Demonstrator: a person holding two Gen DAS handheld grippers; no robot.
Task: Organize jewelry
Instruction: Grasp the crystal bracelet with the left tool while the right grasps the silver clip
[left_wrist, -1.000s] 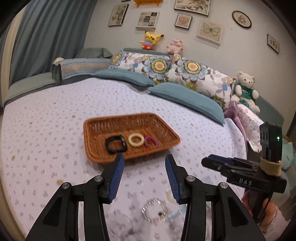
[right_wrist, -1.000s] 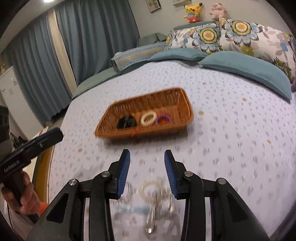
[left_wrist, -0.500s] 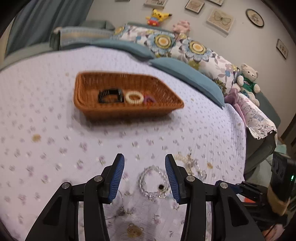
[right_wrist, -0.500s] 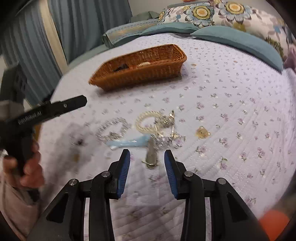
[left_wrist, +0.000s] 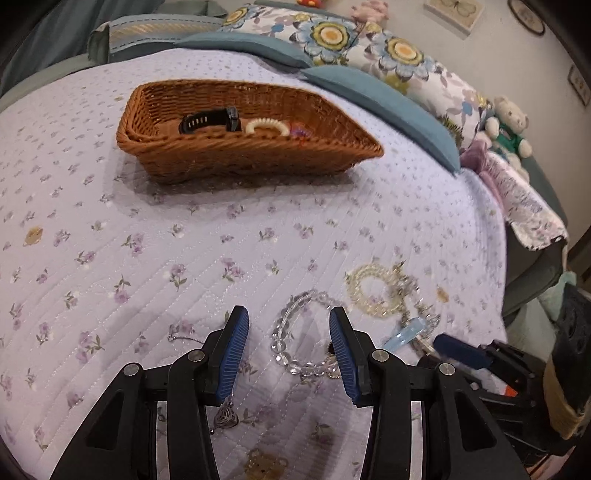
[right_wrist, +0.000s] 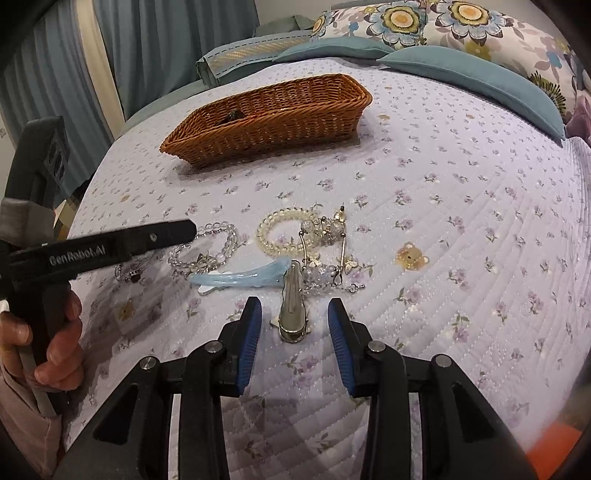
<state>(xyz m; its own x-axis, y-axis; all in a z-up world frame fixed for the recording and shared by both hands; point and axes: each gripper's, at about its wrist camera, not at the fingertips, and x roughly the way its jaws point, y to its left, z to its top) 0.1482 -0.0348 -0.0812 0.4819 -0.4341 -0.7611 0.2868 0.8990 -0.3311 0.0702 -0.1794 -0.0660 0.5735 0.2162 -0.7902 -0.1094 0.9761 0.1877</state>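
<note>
A brown wicker basket (left_wrist: 192, 158) (right_wrist: 295, 122) stands on the bed with a black watch (left_wrist: 210, 120), a cream coil ring (left_wrist: 267, 127) and a purple item in it. My left gripper (left_wrist: 286, 332) is open, low over a clear bead bracelet (left_wrist: 295, 328) (right_wrist: 221, 243) that lies between its fingers. My right gripper (right_wrist: 294, 328) is open, its fingers either side of a silver hair clip (right_wrist: 293, 304). A blue hair clip (right_wrist: 240, 277) (left_wrist: 406, 332), a cream bead bracelet (right_wrist: 284, 232) (left_wrist: 373, 291) and earrings (right_wrist: 328, 236) lie close by.
A thin necklace with a pendant (left_wrist: 225, 415) lies under my left gripper. Blue pillows (left_wrist: 380, 99) and floral cushions (left_wrist: 332, 37) line the far side of the bed. The bed's edge runs at the right in the left wrist view. Curtains (right_wrist: 147, 48) hang behind.
Both grippers have dropped from above the basket down to the jewelry pile near the bed's front. Each now straddles a piece. Both stay open.
</note>
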